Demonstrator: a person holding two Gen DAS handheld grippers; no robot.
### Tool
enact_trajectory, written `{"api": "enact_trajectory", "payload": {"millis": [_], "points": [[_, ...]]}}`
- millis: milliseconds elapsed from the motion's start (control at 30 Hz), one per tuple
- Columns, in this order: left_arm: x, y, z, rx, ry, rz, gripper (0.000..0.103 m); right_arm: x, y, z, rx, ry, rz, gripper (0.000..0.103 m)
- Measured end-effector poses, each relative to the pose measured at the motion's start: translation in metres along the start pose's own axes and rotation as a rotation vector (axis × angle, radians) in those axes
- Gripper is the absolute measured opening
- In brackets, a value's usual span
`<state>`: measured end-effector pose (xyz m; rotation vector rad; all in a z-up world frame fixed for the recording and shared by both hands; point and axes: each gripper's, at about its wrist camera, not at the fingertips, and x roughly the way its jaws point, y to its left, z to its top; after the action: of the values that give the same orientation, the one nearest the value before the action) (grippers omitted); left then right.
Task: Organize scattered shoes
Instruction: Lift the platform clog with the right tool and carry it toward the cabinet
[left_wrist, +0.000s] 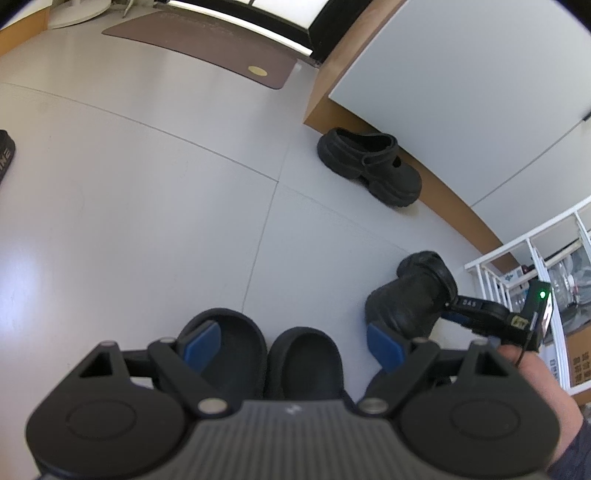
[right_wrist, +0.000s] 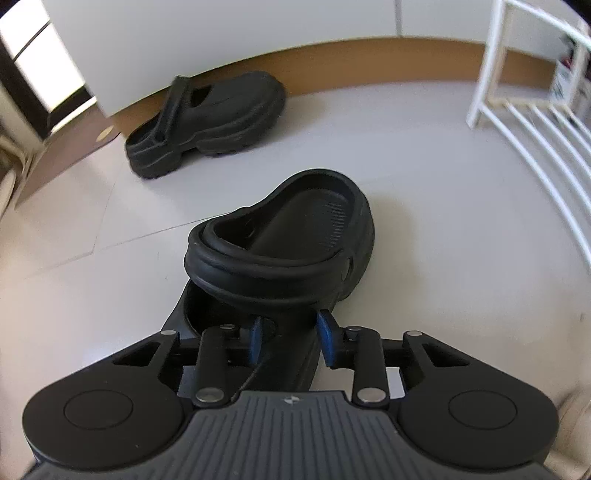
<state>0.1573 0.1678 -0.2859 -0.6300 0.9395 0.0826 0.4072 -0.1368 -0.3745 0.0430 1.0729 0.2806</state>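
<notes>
The right gripper (right_wrist: 291, 339) clamps a black rubber clog (right_wrist: 295, 236) near its heel, while the left gripper (left_wrist: 295, 339) spreads wide over two black slides (left_wrist: 303, 358).

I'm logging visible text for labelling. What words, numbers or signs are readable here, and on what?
"INE": dark slipper at the left edge, cut off.
"DAS": right hand-held gripper arm.
Cardboard box print: too blurred to read.
Doormat lettering: too faint to read.

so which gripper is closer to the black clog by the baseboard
Right. The right gripper, shut on another clog, sits just short of the clog by the baseboard. The left gripper is farther back, over a pair of slippers.
</notes>
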Motion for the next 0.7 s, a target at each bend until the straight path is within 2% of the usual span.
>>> {"api": "enact_trajectory", "payload": {"millis": [367,700], "points": [[0.001,0.002,0.002,-0.022,-0.01,-0.001,0.088,0.0,0.012,0.022,-0.409,0.063,0.036,0.024],[0.001,0.002,0.002,-0.032,-0.011,0.001,0.088,0.001,0.021,0.027,-0.623,0.099,-0.004,0.018]]}}
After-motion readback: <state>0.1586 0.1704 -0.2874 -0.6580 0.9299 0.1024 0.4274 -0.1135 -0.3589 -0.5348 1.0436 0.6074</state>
